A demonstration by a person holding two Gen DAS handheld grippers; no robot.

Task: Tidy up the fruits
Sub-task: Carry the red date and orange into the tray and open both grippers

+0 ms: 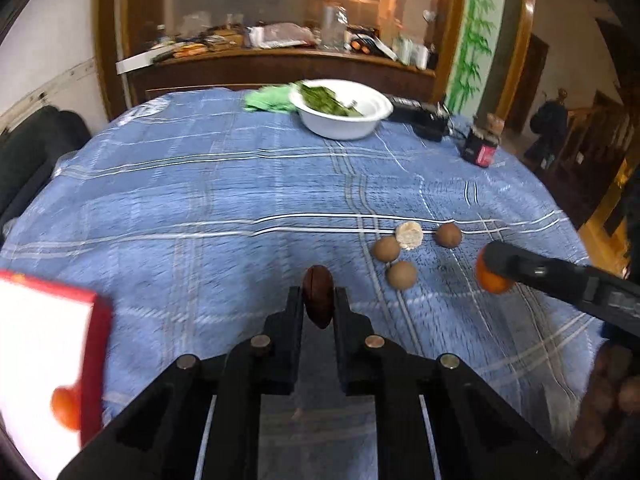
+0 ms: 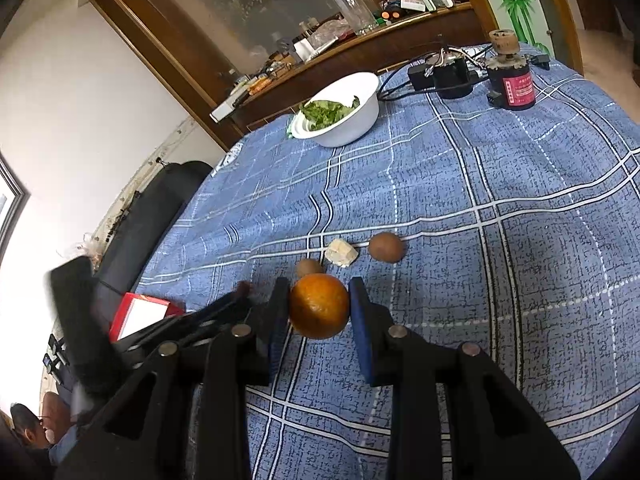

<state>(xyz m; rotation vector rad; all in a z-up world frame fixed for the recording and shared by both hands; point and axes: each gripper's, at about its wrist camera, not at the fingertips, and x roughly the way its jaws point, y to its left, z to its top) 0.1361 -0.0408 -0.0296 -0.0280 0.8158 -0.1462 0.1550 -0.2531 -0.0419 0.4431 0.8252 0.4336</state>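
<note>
Left gripper (image 1: 319, 300), lower centre of its own view, jaws drawn narrow and clamped on a dark reddish-brown fruit (image 1: 318, 296); right gripper (image 2: 320, 300) wider, pads against both sides of an orange (image 2: 319, 306) above the blue plaid cloth (image 2: 500, 280). Red-rimmed white box (image 1: 44, 360) at lower left of the left view holds one small orange fruit (image 1: 66, 407); white bowl (image 2: 344, 108) at upper centre holds green leaves (image 2: 328, 110). Three brown round fruits (image 1: 401, 275) and a pale chunk (image 1: 409, 235) lie close together, right of centre.

Blue plaid tablecloth (image 2: 500, 280) bears brown fruits (image 1: 401, 275), pale chunk (image 1: 409, 235), white bowl (image 2: 352, 128), red box (image 2: 140, 314)
</note>
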